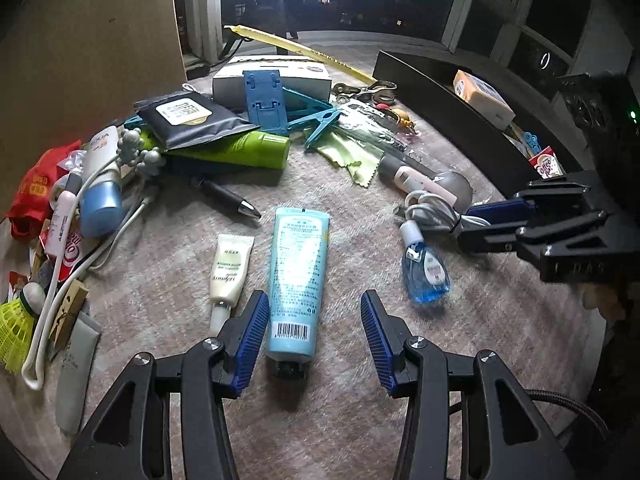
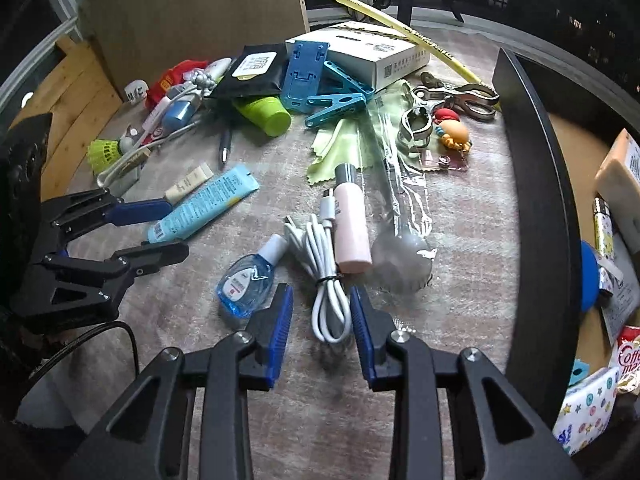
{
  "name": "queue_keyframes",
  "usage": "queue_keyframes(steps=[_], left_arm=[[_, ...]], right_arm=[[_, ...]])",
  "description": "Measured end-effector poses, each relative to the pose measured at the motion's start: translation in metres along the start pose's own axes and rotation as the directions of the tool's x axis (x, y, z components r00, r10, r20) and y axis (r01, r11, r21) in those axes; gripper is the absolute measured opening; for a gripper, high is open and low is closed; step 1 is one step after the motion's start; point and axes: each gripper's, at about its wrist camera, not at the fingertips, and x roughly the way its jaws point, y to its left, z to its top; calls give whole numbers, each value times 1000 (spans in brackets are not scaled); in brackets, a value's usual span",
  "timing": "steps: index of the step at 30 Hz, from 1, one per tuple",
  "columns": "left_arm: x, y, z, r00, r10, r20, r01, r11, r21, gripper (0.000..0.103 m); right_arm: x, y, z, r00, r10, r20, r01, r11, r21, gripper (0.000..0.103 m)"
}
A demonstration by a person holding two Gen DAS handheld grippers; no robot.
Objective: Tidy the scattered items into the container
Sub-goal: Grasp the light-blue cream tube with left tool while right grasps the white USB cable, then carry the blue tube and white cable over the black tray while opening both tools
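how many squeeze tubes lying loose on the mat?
2 clearly: large light-blue plastic tube between the left claw's fingers, small cream tube beside it. More may hide in the far pile.

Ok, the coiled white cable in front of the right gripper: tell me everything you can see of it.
The white cable is a charging lead that looks plastic-coated, folded into a long narrow bundle and cinched near the middle by a thin dark tie. Its plugs stick out at the far end. It lies flat on the grey mat, with the pink bottle alongside on one side and the small blue bottle on the other. The right gripper straddles its near loop, pads not pressing it.
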Motion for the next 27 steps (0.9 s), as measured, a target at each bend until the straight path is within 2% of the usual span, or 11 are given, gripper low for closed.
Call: queue_keyframes(steps=[6,7,8,9,10,13,15,21,27], left_arm=[[16,-2,6,1000,3,-25,-3,1000,-3,44],[18,-3,6,1000,15,-22,-15,1000,4,44],[18,-5,7,999,26,-21,-25,1000,12,40],[18,-5,6,999,35,-20,-34,999,17,31],[18,-4,6,999,35,-17,-35,999,11,30],[15,4,3,1000,0,-15,-1,999,-46,29],[11,7,1,1000,1,-11,-2,998,-69,29],[-7,7,0,1000,5,23,-3,995,-100,29],[-25,-5,18,997,-19,74,26,995,-98,29]], right_arm=[[10,2,5,1000,-29,0,29,999,-22,29],[10,4,5,999,-36,-2,36,999,-22,22],[9,4,4,999,-34,-1,34,999,-17,18],[8,4,2,1000,-28,1,28,1000,-10,18],[5,3,0,1000,-22,4,22,1000,-2,17],[-5,1,-4,1000,-8,23,7,1000,23,16],[-13,-1,-6,999,3,42,-5,999,44,16],[-41,-14,-6,994,-5,106,-6,995,103,16],[-67,-41,-9,985,-44,167,12,982,187,16]])
